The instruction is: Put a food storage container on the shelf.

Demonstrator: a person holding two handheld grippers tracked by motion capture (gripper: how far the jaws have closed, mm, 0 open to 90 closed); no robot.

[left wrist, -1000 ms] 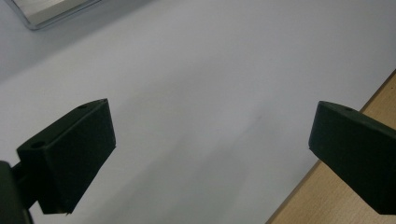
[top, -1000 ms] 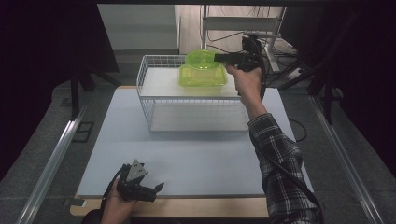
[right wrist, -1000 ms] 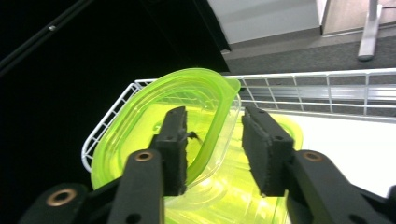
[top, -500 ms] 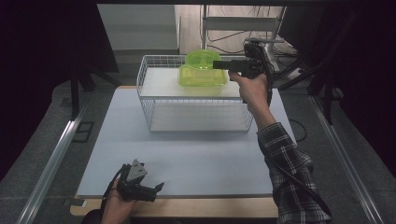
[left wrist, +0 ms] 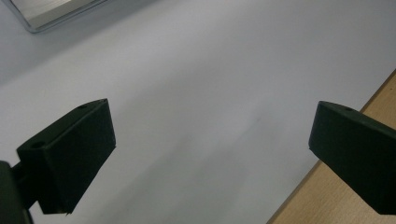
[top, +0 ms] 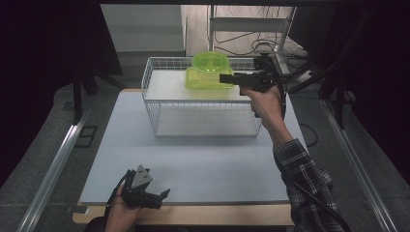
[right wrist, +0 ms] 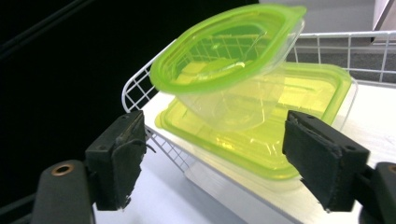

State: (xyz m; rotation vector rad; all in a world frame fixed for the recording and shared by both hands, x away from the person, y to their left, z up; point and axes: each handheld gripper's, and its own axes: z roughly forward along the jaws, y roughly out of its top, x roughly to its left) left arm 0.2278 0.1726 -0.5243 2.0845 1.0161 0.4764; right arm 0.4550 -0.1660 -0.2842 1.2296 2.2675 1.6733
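- Right gripper [top: 226, 78], jaws wide and empty, levelled at the stacked green containers, likely lining up a grasp.
- Small lidded tub [right wrist: 229, 56] tilted atop flat green box [right wrist: 299, 135], on upper shelf of white wire rack [top: 159, 104].
- Left gripper [top: 162, 195] spread wide, idle near table [top: 193, 159] front edge.
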